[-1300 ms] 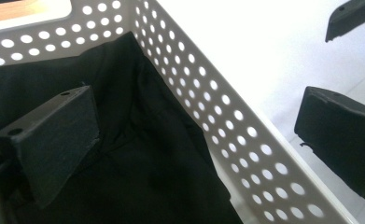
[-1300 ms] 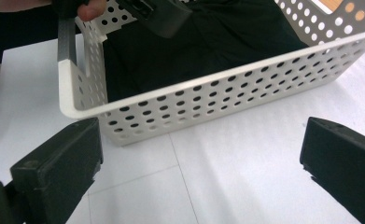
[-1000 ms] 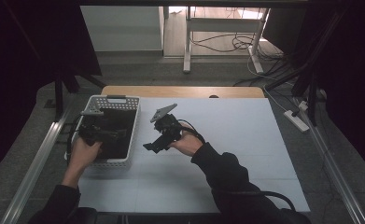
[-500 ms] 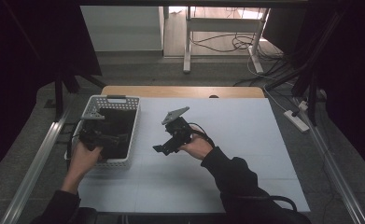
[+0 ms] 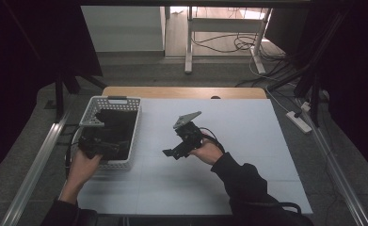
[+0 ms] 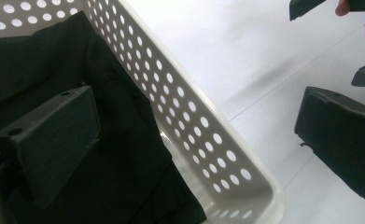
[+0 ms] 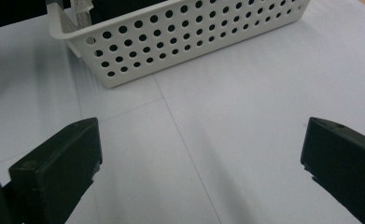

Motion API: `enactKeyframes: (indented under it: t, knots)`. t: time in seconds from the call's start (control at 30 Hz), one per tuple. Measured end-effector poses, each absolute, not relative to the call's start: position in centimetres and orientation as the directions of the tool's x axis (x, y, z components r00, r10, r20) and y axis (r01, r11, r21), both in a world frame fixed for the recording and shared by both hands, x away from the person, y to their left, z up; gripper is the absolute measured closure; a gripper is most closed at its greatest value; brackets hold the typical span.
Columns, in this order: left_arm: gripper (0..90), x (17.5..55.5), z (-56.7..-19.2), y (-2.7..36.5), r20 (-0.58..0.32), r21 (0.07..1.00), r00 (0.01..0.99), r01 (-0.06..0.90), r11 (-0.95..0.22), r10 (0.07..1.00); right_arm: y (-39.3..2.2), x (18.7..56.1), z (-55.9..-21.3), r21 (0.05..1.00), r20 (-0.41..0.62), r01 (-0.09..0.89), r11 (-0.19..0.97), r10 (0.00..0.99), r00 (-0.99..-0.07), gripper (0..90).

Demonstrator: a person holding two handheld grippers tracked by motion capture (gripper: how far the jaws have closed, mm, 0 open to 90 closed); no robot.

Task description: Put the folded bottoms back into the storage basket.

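- We see a white table (image 5: pixel 247 141) whose wooden far edge (image 5: pixel 181 92) shows.
- On its left side we find a white perforated basket (image 5: pixel 133 123), with black cloth (image 5: pixel 118 125) inside.

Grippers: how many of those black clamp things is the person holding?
2. The left gripper is at the basket, one jaw over the black cloth inside, the other outside its wall. The right gripper is over the white table, jaws wide apart.
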State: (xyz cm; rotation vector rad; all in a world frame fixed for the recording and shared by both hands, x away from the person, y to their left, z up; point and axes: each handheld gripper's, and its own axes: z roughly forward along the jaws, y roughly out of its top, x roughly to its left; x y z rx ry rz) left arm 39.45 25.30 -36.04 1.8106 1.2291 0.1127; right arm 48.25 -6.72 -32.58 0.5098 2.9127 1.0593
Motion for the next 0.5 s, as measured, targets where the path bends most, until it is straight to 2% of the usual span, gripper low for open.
enactKeyframes:
  t: [0.5]
  knots:
    - [0.0,37.5,-36.0,24.4,-0.392,0.720,0.510,0.688,-0.090,0.765,-8.7,47.5,-33.2,0.631,0.139,0.338,0.699,0.326,-0.935,0.0]
